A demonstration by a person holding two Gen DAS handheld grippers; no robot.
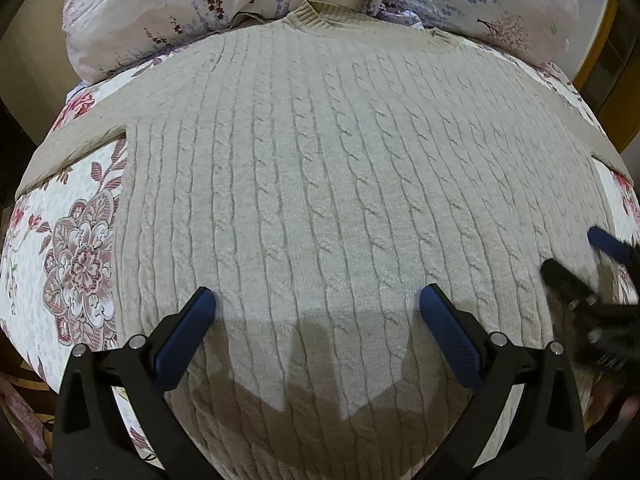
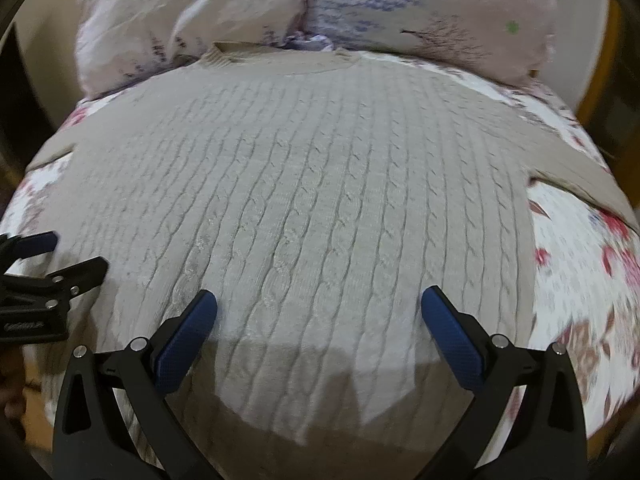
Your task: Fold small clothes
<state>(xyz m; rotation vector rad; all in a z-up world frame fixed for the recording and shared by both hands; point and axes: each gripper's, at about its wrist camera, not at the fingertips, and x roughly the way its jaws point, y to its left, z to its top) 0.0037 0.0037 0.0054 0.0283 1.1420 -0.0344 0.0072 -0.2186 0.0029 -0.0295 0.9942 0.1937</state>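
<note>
Floral bed (image 1: 60, 248): beige sweater (image 1: 320, 184), pillows (image 1: 168, 12)

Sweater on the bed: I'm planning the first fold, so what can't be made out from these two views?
- Sweater hem: both views, cut off at the bottom edge.
- Sleeve cuffs: both run past the frame edges.
- Right gripper in the left wrist view: motion-blurred, at the frame edge.
- Pillows: blurred in the right wrist view.

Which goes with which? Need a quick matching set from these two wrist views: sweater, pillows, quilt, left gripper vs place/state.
1 sweater
2 pillows
3 quilt
4 left gripper

a open, empty, above the hem end
b floral, under everything
c beige cable knit, spread flat
d piled beyond the collar

Pairs: 1-c, 2-d, 3-b, 4-a
</note>
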